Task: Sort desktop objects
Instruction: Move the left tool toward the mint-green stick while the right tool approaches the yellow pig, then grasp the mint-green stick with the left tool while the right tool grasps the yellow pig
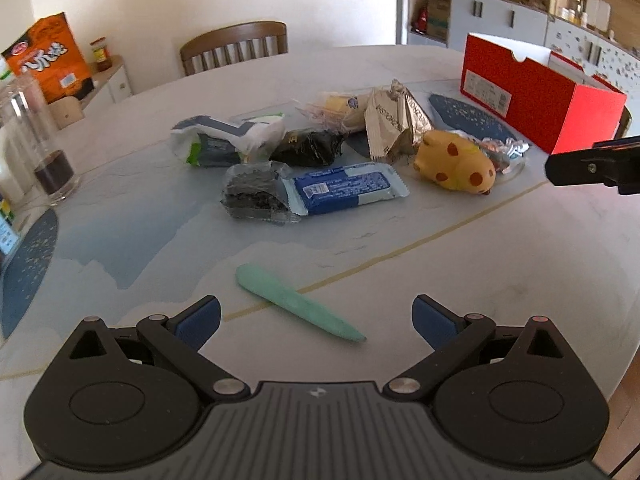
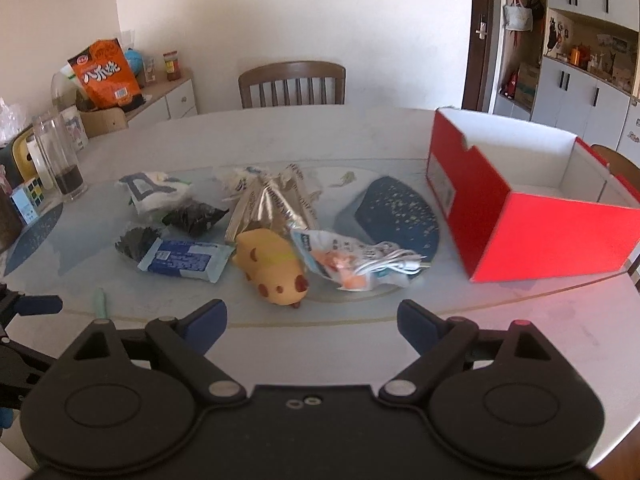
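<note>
A heap of packets lies mid-table: a blue-wrapped snack bar (image 1: 344, 192), a clear pack of dark seaweed (image 1: 252, 196), a black packet (image 1: 308, 146), a white and blue bag (image 1: 228, 136) and a silver foil packet (image 1: 394, 124). A yellow spotted pig toy (image 2: 272, 268) lies nearest my right gripper (image 2: 312, 320), which is open and empty just short of it. Beside the toy sits a bag with a white cable (image 2: 356, 260). My left gripper (image 1: 316, 318) is open over a flat green stick (image 1: 296, 306), not touching it. An open red box (image 2: 520, 236) stands to the right.
A glass jar with dark liquid (image 1: 44, 152) and a puzzle cube (image 2: 30, 196) stand at the table's left edge. A wooden chair (image 2: 292, 84) is behind the table. A dark blue placemat (image 2: 392, 216) lies by the red box. Cabinets line the right wall.
</note>
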